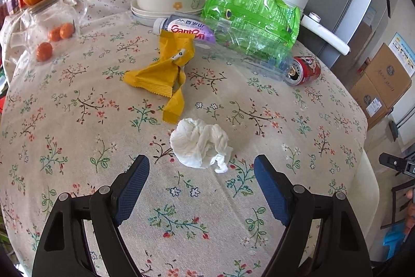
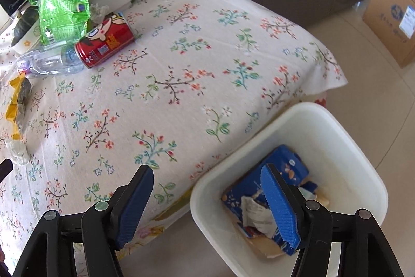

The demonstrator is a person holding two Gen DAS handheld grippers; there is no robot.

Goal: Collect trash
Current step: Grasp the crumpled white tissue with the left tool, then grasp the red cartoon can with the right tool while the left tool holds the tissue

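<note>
Several trash pieces: scattered on a counter (image 1: 77, 121) under floral cloth.
Tissue (image 1: 201, 144): crumpled white paper, lying just ahead of the left tongs (image 1: 201, 173), apart from both pads.
Wrapper (image 1: 166, 69): creased yellow foil, beyond the tissue.
Bottle (image 1: 192, 30): clear crushed plastic, purple label reading "GanTen".
Bag (image 1: 251, 14): glossy green plastic, small print unreadable.
Can (image 1: 304, 70): red metal cylinder on its side, cartoon face.
Bin (image 2: 363, 147): white plastic, beside the counter, holding torn blue cartons (image 2: 246, 194).
Left tongs: wide, empty.
Right tongs (image 2: 207, 175): wide, empty, over the bin's edge.
</note>
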